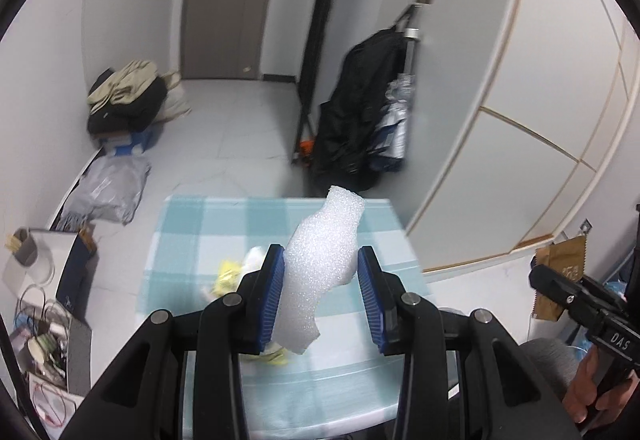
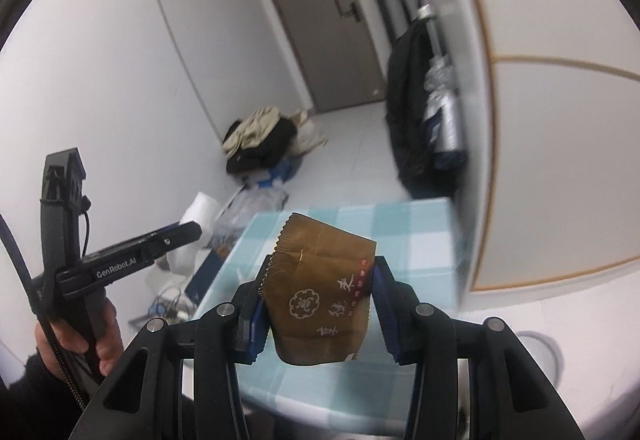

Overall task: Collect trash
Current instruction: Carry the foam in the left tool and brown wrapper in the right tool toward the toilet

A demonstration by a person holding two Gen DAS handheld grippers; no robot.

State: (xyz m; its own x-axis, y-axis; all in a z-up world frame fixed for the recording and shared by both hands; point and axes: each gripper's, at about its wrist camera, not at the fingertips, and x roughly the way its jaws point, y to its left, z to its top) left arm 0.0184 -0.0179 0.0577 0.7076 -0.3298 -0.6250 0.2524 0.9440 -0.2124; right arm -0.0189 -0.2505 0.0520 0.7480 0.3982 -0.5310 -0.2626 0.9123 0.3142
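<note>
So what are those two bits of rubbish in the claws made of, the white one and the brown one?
The white piece looks like soft packing foam: matte, with a fine bubbly texture and a bent, torn shape. The brown wrapper seems to be a thin plastic or foil-lined film pouch, though coated paper is possible: it is slightly glossy, creased, printed in white, with a zigzag-cut edge.

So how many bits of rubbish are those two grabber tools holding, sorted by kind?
White foam sheet pieces: 1, in the left gripper
Brown printed paper packets: 1, in the right gripper
Total: 2
</note>
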